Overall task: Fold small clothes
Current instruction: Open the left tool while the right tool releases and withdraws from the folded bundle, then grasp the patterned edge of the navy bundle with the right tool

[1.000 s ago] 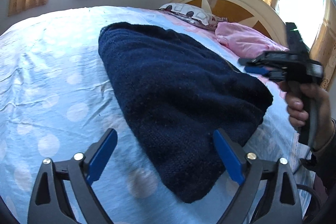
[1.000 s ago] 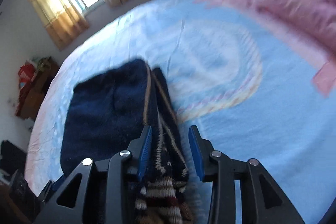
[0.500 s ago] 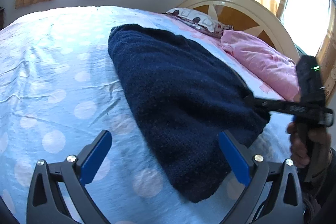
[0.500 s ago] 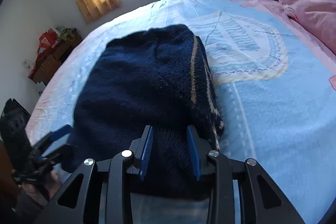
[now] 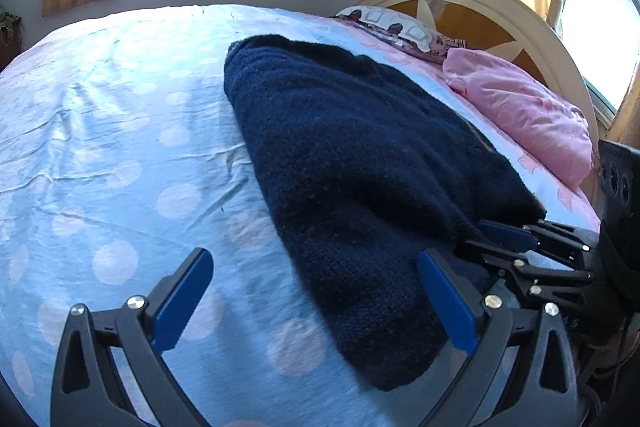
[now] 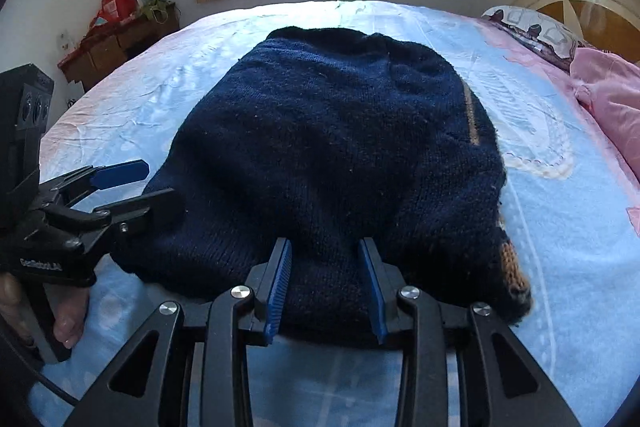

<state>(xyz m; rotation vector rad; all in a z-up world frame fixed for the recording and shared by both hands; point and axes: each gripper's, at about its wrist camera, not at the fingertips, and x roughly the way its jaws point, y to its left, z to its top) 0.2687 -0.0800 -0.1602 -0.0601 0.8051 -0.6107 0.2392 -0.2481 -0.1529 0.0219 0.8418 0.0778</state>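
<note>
A dark navy knit sweater (image 5: 360, 163) lies folded on the blue spotted bed sheet (image 5: 112, 147). It also shows in the right wrist view (image 6: 332, 147), with a tan striped cuff (image 6: 514, 267) sticking out at its near right corner. My left gripper (image 5: 316, 295) is open, wide apart, just above the sweater's near edge and the sheet; it also shows in the right wrist view (image 6: 136, 183). My right gripper (image 6: 326, 283) is shut on the sweater's near hem, the knit bunched between its blue pads; it also shows in the left wrist view (image 5: 492, 235).
A pink pillow (image 5: 524, 111) and a patterned pillow (image 5: 400, 27) lie by the cream headboard (image 5: 480, 3). A cluttered low cabinet (image 6: 120, 31) stands by the far wall under curtained windows. The sheet spreads wide to the left of the sweater.
My right gripper brought the folded part down and now lies low at the sweater's near hem. The striped layer is covered by navy knit. My left gripper shifted slightly closer.
</note>
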